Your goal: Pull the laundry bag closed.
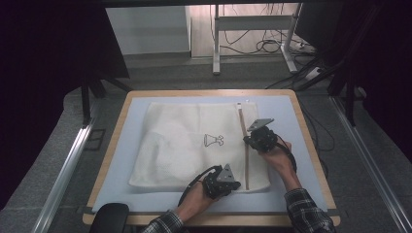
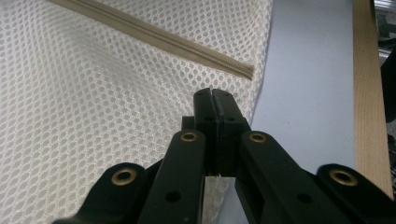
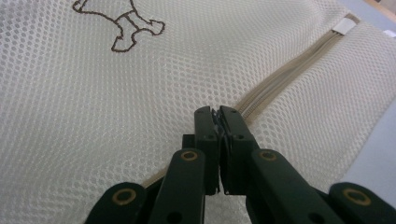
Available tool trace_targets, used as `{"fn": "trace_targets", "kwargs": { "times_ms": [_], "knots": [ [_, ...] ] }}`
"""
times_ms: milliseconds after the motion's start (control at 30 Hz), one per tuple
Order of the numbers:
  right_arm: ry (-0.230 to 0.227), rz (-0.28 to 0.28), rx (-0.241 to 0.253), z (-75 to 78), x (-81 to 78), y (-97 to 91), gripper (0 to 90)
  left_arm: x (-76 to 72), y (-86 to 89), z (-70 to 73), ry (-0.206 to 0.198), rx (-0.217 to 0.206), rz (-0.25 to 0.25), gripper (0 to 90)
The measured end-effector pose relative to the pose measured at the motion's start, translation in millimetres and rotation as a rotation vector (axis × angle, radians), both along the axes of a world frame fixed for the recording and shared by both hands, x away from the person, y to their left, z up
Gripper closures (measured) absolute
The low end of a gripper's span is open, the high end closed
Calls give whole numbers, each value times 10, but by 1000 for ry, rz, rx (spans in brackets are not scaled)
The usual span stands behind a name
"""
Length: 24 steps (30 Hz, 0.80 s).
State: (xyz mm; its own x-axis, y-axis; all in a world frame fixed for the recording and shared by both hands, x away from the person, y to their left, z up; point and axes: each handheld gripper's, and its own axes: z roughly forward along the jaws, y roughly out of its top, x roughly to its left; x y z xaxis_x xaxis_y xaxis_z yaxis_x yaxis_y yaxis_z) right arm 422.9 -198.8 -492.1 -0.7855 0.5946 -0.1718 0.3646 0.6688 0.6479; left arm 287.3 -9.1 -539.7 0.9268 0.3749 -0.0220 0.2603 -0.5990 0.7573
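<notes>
A white mesh bag lies flat on the blue-grey mat, with a brown outline figure stitched at its middle. A beige zipper runs down its right side. My left gripper sits at the bag's near right corner, jaws shut on the mesh just short of the zipper's end. My right gripper rests on the zipper about halfway along, shut on a small dark zipper pull. A white tab marks the zipper's far end.
The mat covers a wooden table whose rim shows all round. Bare mat lies right of the bag and along the near edge. A dark rounded object sits at the near left corner. Desk legs and cables stand beyond the table.
</notes>
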Motion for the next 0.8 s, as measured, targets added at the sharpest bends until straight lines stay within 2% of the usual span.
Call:
{"fn": "trace_targets", "kwargs": {
  "times_ms": [233, 400, 533, 633, 800],
  "knots": [
    [8, 1, 0, -6, 101, 15, 864, -11, -1, 1, -12, 6, -5, 897],
    [8, -3, -8, -22, 162, 22, 865, -6, 16, 6, -7, 14, -21, 898],
    [9, -3, 1, -17, 214, 17, 864, -18, 28, 1, 16, -7, -31, 899],
    [22, -5, 1, -34, 247, 23, 865, -47, 16, 5, -15, 10, -31, 899],
    [28, -15, 3, -40, 309, 16, 864, -29, 23, 2, 5, 0, -30, 899]
  ]
}}
